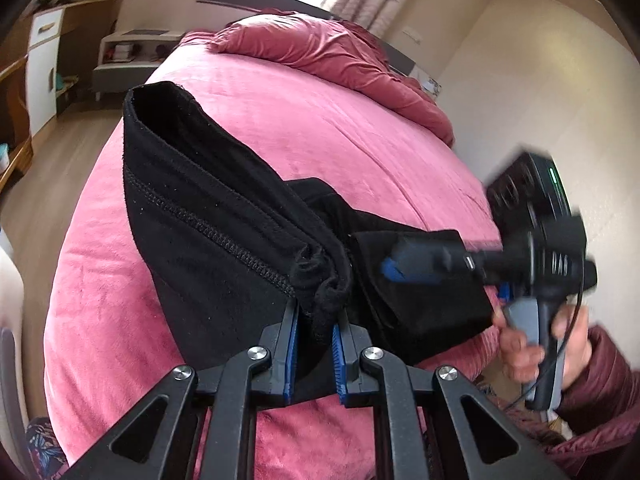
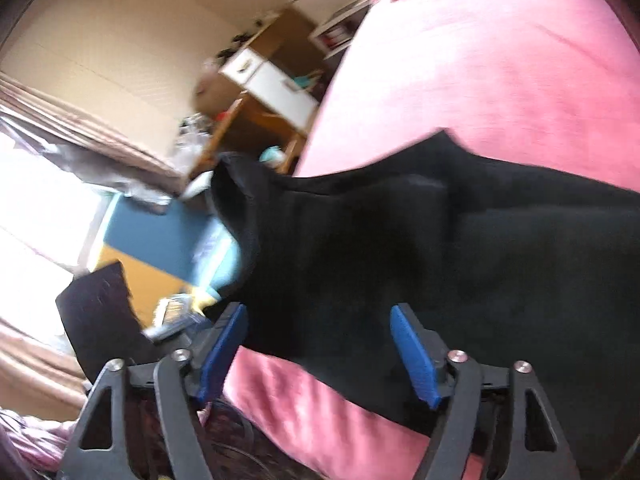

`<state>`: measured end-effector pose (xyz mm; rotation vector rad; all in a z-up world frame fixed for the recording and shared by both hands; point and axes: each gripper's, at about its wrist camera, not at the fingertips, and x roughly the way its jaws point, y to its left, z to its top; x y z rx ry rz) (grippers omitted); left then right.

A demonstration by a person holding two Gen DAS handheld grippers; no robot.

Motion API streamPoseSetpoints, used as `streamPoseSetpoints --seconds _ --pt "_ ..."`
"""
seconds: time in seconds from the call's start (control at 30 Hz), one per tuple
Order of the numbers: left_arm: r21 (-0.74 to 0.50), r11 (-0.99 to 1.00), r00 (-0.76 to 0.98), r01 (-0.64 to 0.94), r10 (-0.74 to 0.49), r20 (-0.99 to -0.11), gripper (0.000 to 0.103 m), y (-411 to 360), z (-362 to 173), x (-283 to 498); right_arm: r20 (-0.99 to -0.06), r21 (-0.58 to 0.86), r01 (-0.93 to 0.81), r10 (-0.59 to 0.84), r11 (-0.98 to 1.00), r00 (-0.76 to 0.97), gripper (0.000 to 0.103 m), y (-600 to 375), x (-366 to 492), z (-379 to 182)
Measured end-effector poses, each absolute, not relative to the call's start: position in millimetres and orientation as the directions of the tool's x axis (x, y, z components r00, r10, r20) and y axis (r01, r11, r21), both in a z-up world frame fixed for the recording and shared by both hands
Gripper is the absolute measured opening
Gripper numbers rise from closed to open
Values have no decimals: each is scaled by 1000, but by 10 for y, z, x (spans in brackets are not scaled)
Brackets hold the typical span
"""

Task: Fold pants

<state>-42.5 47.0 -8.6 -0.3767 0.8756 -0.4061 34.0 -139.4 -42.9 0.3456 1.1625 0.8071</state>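
The left tool [image 1: 315, 332] is nearly closed, its blue pads pinching a bunched fold of the black pants [image 1: 208, 216], which rise from it and stretch away over the pink bed [image 1: 320, 120]. The right tool [image 2: 320, 344] gapes wide with pants [image 2: 400, 248] fabric lying between its fingers, gripped by neither. Beyond, a pillow [image 1: 304, 44] lies at the bed's head.

Support surface: wide bed covered in a pink velvety blanket [image 1: 360, 128]. Black knit pants [image 1: 208, 216] lie partly on it, directly ahead of the left tool. Rumpled dark-pink duvet heap [image 1: 320, 48] sits at the far end, beyond the pants.
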Motion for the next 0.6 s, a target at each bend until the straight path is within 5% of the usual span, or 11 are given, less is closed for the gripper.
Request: streamPoseSetpoints --seconds 0.33,0.43,0.5,0.6 --pt "-448 852 559 271 -518 -647 14 340 -21 -470 -717 613 -480 697 628 -3 78 -529 794 -474" --pt "-439 851 556 287 -522 -647 14 306 -8 -479 -756 581 -495 654 646 -34 59 -428 812 -608" --pt "-417 860 562 295 -509 -652 15 287 12 -496 -793 536 -514 608 669 -35 24 -343 781 -660" --pt "-469 834 553 290 -546 -629 15 384 51 -493 -796 521 -529 604 670 -19 16 -348 760 -644"
